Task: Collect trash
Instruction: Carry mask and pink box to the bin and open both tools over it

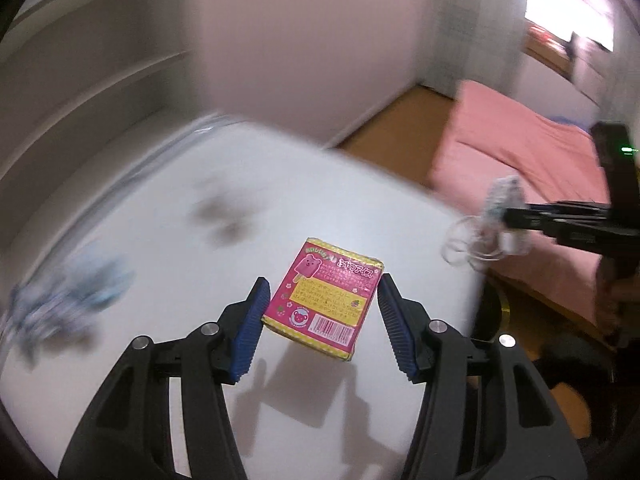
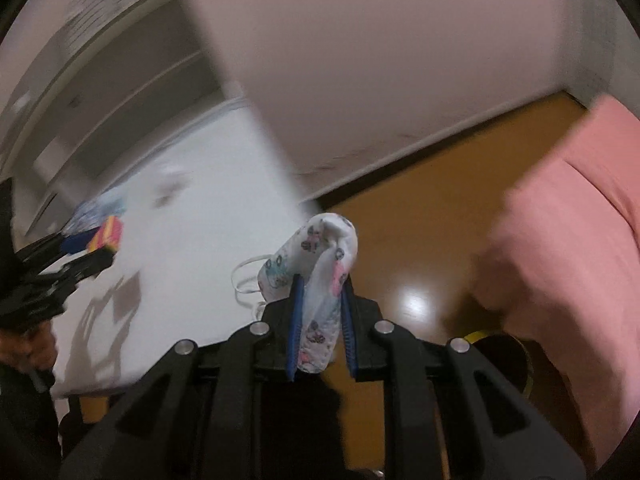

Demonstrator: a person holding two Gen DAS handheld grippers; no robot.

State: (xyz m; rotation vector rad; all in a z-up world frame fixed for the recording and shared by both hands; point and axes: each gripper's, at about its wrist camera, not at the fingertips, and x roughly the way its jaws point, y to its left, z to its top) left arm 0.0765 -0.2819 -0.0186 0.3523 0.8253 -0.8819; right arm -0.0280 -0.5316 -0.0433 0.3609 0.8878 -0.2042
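Pink snack box point(image 1: 326, 298) pinched in left gripper point(image 1: 320, 320), lifted over white table point(image 1: 168, 216), lower centre. Patterned face mask point(image 2: 316, 276) clamped by right gripper point(image 2: 320, 320), centre, above wooden floor point(image 2: 420, 232).

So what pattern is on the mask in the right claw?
White mask with small cartoon prints in pink, teal and grey; the right wrist view shows it best.

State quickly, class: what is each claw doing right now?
Left claw: closed on the pink snack box, lifted off the white table.
Right claw: closed on a patterned face mask.
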